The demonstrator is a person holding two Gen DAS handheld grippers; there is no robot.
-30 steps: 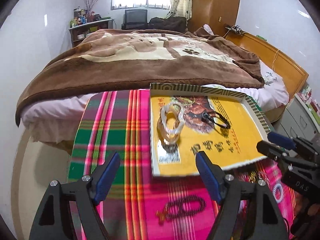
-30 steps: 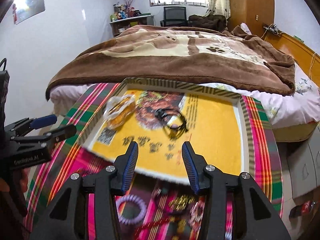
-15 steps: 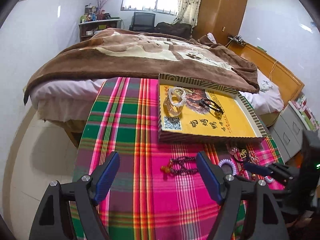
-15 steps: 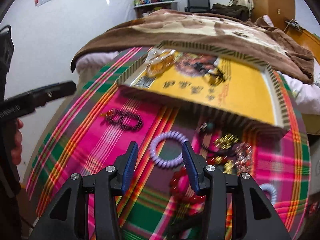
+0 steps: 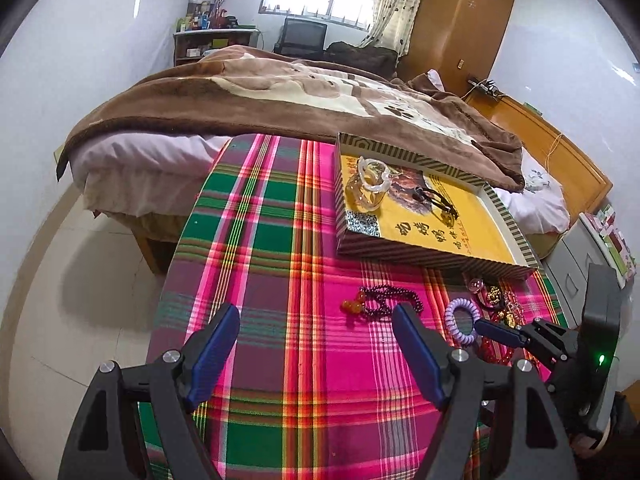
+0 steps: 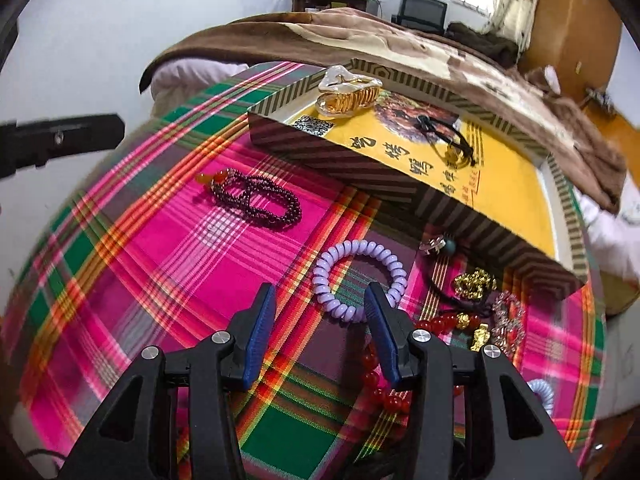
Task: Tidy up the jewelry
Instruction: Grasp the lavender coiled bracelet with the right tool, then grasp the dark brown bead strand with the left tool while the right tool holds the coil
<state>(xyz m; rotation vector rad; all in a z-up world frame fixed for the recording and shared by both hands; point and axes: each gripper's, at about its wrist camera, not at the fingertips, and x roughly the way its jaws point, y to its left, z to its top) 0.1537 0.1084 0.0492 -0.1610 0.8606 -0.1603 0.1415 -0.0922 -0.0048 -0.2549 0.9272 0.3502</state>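
Right claw (image 6: 320, 316) dropped onto lilac coil bracelet (image 6: 358, 278) (red beads (image 6: 380, 380) right-view only).

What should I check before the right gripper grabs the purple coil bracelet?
1. Right gripper open and holding nothing: ok.
2. Purple coil bracelet in plain sight on the cloth, just ahead of the fingertips: ok.
3. Bracelet between the fingers: not ok, only its near edge lies there.
4. Bracelet apart from the red beads: cannot tell, the right finger hides where they come close.
5. Yellow box has bare floor for it, beside the hair claw and black cord: ok.
6. Left gripper open, off to the left, out of the way: ok.
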